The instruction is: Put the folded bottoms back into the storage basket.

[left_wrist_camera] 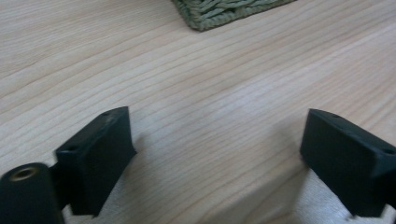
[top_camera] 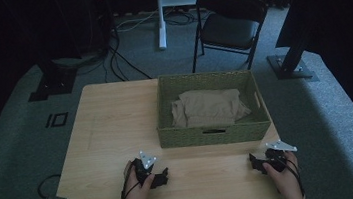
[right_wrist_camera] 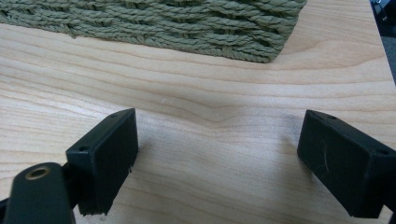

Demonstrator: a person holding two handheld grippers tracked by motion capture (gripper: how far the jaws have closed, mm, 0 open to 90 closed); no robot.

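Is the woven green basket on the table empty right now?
No, a folded beige cloth lies inside the woven green basket in the high view.

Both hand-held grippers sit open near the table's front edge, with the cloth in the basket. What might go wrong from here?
1. The cloth lies loosely folded in the basket; a pinch on one layer would likely unfold it.
2. The basket looks light, so a hand-held gripper catching its rim may drag it.
3. The left hand-held gripper and the right one sit low over the table; lifting late could knock the basket's near wall.
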